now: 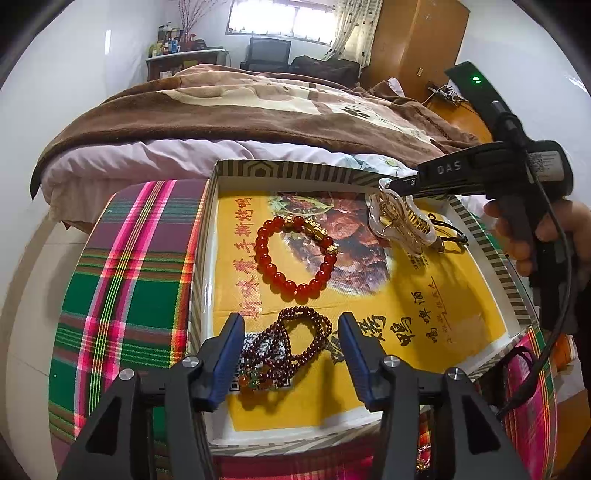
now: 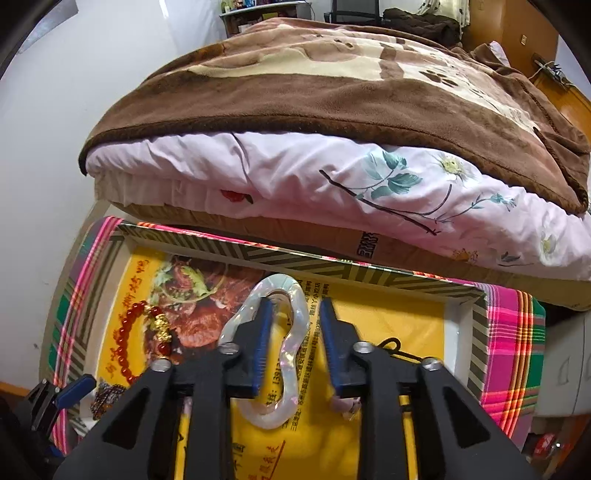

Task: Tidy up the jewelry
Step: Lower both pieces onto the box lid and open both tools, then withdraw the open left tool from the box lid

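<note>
Tongs on both sides stand apart: left tongs (image 1: 291, 354) over dark beads (image 1: 295, 339), right tongs (image 2: 291, 350) astride pearly clip (image 2: 280, 354).

A bed (image 2: 332, 177) dominates the room, a brown paw-print blanket (image 2: 332, 92) lying over its pale floral quilt (image 2: 369, 173). Beyond the bed stand a cluttered shelf (image 1: 177, 51), a dark chair (image 1: 269, 51), a curtained window (image 1: 280, 18) and a wooden wardrobe (image 1: 417, 40).
</note>
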`<control>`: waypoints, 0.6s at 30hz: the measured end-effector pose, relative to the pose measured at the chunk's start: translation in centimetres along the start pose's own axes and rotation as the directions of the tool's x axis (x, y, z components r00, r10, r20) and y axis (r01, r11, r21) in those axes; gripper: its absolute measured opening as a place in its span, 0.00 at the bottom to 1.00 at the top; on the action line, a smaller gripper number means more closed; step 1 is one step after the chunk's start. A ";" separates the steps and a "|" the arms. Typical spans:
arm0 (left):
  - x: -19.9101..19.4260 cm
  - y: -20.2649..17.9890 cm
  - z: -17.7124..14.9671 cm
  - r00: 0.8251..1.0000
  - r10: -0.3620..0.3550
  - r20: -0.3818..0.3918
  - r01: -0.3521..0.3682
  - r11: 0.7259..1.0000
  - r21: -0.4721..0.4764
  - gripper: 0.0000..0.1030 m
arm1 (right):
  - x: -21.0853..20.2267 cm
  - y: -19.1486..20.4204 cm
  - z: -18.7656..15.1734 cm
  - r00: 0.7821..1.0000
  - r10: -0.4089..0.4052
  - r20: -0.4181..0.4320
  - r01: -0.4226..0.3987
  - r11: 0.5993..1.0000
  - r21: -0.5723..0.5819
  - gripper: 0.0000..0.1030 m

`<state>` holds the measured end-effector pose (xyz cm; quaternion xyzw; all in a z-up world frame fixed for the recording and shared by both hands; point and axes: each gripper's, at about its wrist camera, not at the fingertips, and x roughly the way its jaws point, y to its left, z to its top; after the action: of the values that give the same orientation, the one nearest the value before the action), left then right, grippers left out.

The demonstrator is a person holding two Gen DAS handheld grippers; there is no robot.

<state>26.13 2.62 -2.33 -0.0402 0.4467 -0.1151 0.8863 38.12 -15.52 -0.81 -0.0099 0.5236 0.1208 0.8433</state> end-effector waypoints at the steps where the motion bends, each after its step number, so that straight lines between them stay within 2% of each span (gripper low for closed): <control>1: -0.1 0.0 0.0 1.000 0.006 0.001 -0.006 1.000 0.001 0.56 | -0.5 0.0 -0.1 1.000 0.007 0.012 -0.007 1.000 -0.003 0.35; 6: -1.7 -0.3 -0.4 1.000 0.007 0.021 -0.007 1.000 -0.003 0.65 | -3.3 0.4 -1.0 0.998 0.030 0.063 -0.029 0.999 -0.016 0.36; 15: -6.1 -1.6 -1.9 0.998 0.016 0.064 -0.016 1.000 -0.004 0.67 | -9.1 0.9 -4.7 0.986 0.090 0.139 -0.089 0.996 -0.010 0.36; 18: -7.8 -2.1 -2.5 0.996 0.025 0.082 -0.025 1.000 -0.007 0.71 | -10.9 1.0 -6.8 0.982 0.107 0.157 -0.107 0.994 -0.006 0.36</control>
<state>19.24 2.54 2.65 -0.0421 0.4107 -0.1008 0.9052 27.32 -17.63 5.93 0.0291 0.4554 0.1657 0.8742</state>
